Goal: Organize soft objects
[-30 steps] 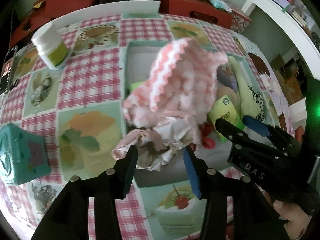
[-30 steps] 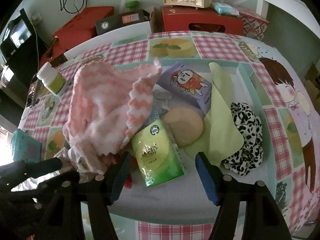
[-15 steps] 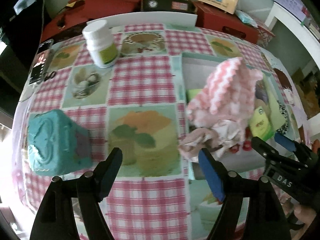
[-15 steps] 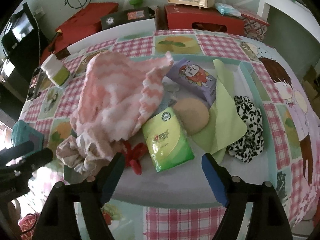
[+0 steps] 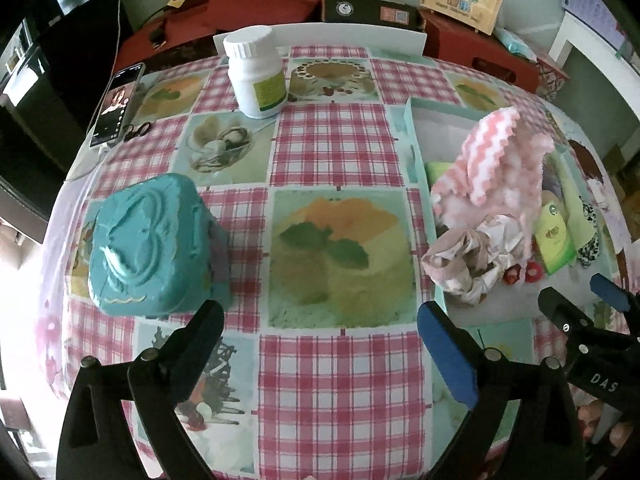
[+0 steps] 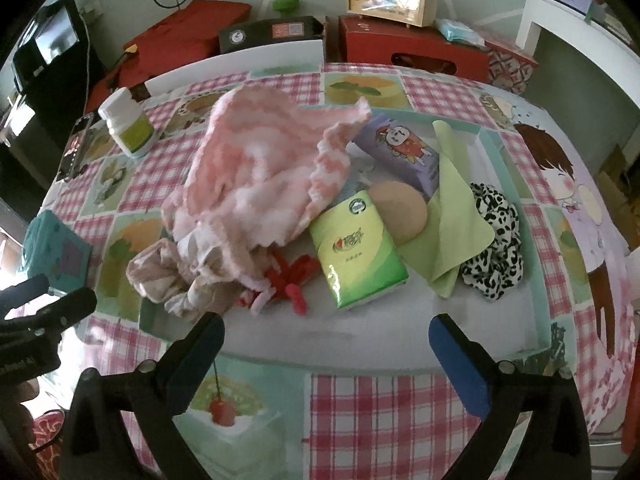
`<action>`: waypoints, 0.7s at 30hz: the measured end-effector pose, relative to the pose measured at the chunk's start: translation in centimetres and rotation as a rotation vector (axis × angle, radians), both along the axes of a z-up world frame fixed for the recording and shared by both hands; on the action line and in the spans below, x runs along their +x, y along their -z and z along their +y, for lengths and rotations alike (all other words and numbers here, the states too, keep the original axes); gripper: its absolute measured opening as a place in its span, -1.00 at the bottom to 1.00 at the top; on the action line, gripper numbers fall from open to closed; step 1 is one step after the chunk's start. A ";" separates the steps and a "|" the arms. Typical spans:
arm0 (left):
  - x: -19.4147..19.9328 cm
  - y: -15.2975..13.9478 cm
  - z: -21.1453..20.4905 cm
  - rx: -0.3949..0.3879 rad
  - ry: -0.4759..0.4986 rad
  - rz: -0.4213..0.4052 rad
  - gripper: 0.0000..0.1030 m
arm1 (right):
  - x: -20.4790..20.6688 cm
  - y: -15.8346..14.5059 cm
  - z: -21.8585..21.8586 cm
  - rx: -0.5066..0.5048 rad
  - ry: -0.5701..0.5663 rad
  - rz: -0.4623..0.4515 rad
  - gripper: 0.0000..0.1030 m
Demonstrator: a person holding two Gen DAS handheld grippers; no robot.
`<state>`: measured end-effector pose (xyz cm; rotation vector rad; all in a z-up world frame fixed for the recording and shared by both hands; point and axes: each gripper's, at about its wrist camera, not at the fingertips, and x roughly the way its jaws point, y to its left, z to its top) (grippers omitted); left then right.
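Observation:
A shallow teal-rimmed tray (image 6: 538, 292) holds the soft things: a pink-and-white striped towel (image 6: 260, 176), a crumpled beige cloth (image 6: 172, 276) hanging over the tray's left corner, a green tissue pack (image 6: 356, 248), a light green cloth (image 6: 452, 216), a leopard scrunchie (image 6: 496, 240), a tan sponge (image 6: 400, 212) and a purple packet (image 6: 404, 152). My right gripper (image 6: 326, 348) is open and empty before the tray's near rim. My left gripper (image 5: 320, 340) is open and empty over the tablecloth, left of the tray (image 5: 412, 148); the towel (image 5: 496, 168) and beige cloth (image 5: 464, 260) lie to its right.
A teal box (image 5: 152, 244) stands close to my left finger. A white pill bottle (image 5: 256, 76) and a phone (image 5: 116, 104) sit at the table's far left. A red hair clip (image 6: 292, 276) lies in the tray. Red boxes stand behind the table.
My left gripper let go of the beige cloth, opened wide and drew back to the left. My right gripper pulled back a little from the tray.

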<state>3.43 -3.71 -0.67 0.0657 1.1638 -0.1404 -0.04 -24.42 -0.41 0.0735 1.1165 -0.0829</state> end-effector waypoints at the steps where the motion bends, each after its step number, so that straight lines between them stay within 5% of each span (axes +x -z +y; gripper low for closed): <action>1: -0.2 -0.1 0.2 0.000 -0.003 -0.006 0.89 | -0.1 -0.1 0.2 0.000 -0.003 0.000 1.00; 17: -2.4 -1.3 2.5 0.040 -0.057 -0.072 0.89 | -2.2 -1.4 2.2 -0.033 -0.018 -0.011 1.00; 21: -2.8 -1.1 2.4 0.120 -0.075 -0.075 0.89 | -2.6 -1.5 2.4 -0.041 -0.014 -0.009 1.00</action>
